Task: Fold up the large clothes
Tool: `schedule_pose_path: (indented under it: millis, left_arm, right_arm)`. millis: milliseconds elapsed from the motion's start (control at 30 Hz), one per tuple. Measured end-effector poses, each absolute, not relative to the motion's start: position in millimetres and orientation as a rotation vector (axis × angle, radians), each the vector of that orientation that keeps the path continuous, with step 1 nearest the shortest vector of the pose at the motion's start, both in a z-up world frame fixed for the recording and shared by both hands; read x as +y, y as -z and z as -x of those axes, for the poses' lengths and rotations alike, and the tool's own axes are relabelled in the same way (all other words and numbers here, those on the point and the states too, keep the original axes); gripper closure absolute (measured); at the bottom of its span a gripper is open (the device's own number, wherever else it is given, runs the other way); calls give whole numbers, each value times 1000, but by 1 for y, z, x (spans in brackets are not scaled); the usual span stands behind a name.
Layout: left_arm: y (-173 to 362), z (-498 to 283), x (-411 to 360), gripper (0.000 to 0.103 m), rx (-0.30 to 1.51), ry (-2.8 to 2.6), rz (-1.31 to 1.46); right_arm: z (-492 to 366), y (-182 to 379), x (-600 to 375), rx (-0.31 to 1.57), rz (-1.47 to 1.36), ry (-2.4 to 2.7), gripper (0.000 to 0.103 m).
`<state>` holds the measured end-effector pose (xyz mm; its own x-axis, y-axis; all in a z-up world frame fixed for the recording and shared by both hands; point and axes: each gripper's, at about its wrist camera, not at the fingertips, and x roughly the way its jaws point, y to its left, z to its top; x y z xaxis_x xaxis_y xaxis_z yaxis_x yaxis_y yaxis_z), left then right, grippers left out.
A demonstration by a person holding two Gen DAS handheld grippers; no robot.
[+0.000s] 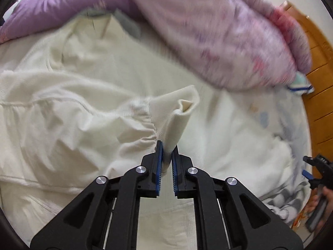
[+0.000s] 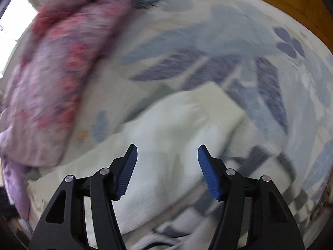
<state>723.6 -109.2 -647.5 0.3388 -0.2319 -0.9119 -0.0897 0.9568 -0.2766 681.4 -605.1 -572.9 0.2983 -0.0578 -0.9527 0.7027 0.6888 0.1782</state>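
A large cream-white garment lies spread and wrinkled on the bed. My left gripper is shut on its ribbed sleeve cuff and holds the cuff lifted above the cloth. In the right wrist view the other sleeve of the garment lies flat on the bedsheet, its cuff pointing away. My right gripper is open and empty just above that sleeve. The right gripper also shows in the left wrist view at the far right, held in a hand.
A pink and purple floral quilt is bunched at the back, also in the right wrist view. A lilac pillow lies far left. The bedsheet has blue leaf prints. Wooden floor borders the bed at right.
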Motion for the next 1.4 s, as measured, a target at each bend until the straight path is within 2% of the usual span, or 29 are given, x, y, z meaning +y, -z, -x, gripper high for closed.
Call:
schedule_pose_path:
  millis: [67, 100, 133, 233, 300, 400, 567, 633, 667, 700, 767, 933, 1067, 1233, 1300, 1400]
  left_arm:
    - [663, -724, -115, 85, 1263, 78, 313]
    - [664, -726, -116, 77, 1273, 80, 321]
    - [669, -726, -118, 64, 1289, 80, 326]
    - [671, -725, -126, 41, 1294, 112, 341]
    - [669, -725, -128, 33, 1296, 125, 351]
    - [663, -723, -124, 30, 1298, 208, 450]
    - [644, -714, -94, 25, 1218, 207, 536]
    - [637, -710, -75, 25, 1198, 156, 548]
    - [635, -708, -64, 25, 1194, 121, 542]
    - [632, -705, -51, 25, 1192, 71, 528]
    - [630, -698, -29, 25, 1187, 13, 516]
    - [627, -680, 30, 25, 1191, -123, 476]
    - [623, -669, 81, 25, 1182, -199, 467]
    - [613, -657, 139, 25, 1168, -275, 483]
    - [609, -650, 161, 25, 1158, -282, 485]
    - [606, -639, 192, 25, 1160, -289, 499]
  right_arm:
    - [-679, 586, -621, 1212, -686, 587, 42]
    - [-677, 591, -628, 1237, -687, 618, 42]
    - [-675, 594, -631, 1250, -697, 630, 42]
    - [-671, 604, -640, 1265, -748, 668, 42]
    - [-672, 616, -643, 1300, -770, 676, 41]
    - [-679, 628, -646, 1312, -776, 658, 37]
    - [-682, 641, -647, 1320, -763, 656, 39]
    - [-678, 639, -648, 1296, -753, 669, 54]
    - [-671, 636, -650, 1273, -751, 693, 73]
    - [-664, 634, -653, 1241, -763, 701, 83]
    - [-652, 626, -654, 1182, -780, 694, 90]
    - [-639, 578, -622, 1047, -615, 688, 92]
    - [-642, 514, -556, 867, -481, 611, 92]
    - [-658, 449, -420, 720, -333, 369, 93]
    - [-666, 434, -360, 685, -308, 242, 102]
    - [-674, 418, -259, 661, -261, 35, 102]
